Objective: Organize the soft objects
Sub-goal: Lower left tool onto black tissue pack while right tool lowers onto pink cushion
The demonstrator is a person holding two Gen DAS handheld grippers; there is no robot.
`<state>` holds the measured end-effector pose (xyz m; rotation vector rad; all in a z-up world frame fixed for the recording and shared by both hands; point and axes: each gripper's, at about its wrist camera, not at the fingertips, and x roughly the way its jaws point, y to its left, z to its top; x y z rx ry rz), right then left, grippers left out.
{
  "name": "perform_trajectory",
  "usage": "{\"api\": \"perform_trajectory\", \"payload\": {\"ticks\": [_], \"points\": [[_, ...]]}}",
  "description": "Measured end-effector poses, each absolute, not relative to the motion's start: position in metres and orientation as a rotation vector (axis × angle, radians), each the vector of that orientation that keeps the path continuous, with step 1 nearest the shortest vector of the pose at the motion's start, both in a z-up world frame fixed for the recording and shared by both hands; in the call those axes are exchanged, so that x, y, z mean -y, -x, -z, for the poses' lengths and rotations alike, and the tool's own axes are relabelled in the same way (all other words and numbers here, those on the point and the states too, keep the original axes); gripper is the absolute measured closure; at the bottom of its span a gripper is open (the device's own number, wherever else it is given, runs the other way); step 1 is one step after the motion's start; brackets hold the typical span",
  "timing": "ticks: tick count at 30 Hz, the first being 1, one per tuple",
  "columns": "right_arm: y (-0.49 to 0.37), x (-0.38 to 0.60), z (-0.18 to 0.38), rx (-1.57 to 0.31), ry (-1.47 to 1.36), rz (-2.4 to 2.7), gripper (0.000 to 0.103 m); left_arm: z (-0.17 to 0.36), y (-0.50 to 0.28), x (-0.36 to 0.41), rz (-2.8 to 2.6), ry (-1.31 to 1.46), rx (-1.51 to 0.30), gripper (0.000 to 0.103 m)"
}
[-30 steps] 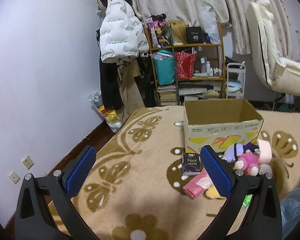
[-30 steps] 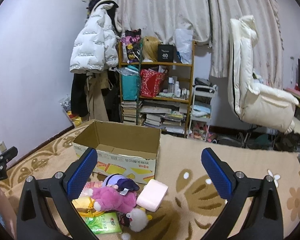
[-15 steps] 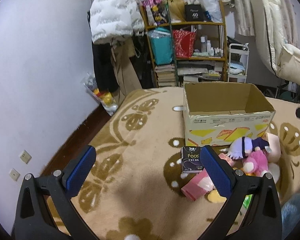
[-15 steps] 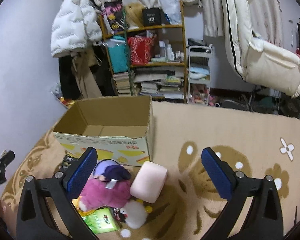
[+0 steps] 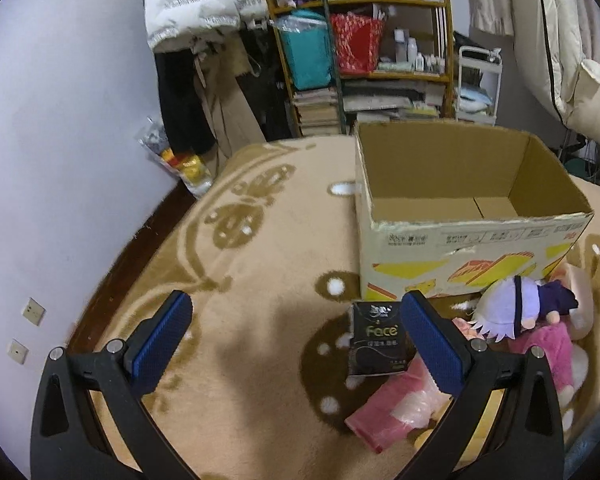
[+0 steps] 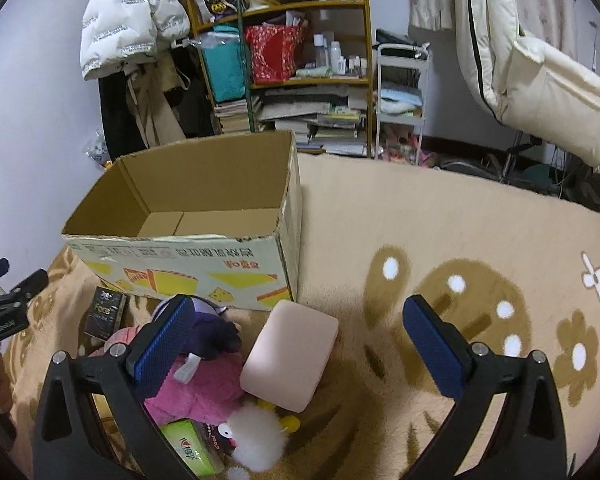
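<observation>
Pale lilac wall [image 5: 60,128], tan patterned carpet [image 6: 440,240], crowded wooden shelf [image 6: 300,76], cream recliner [image 6: 540,92] behind.

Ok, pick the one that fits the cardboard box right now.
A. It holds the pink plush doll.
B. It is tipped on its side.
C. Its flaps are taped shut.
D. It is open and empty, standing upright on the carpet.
D: the cardboard box stands upright with its top open and a bare floor inside, while the pink plush doll lies on the carpet in front of it.
</observation>
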<state>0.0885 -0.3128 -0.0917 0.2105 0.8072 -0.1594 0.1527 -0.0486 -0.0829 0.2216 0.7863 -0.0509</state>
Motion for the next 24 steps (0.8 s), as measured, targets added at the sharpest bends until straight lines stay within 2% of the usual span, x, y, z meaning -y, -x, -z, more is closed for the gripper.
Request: {"api": "perform_trajectory", "payload": {"ticks": [24], "points": [[-0.118,0.331,0.145,-0.956,-0.3,0.164,0.0,0.157,-0.183,0.067,0.11,-0.18,-0.982,0.0]]}}
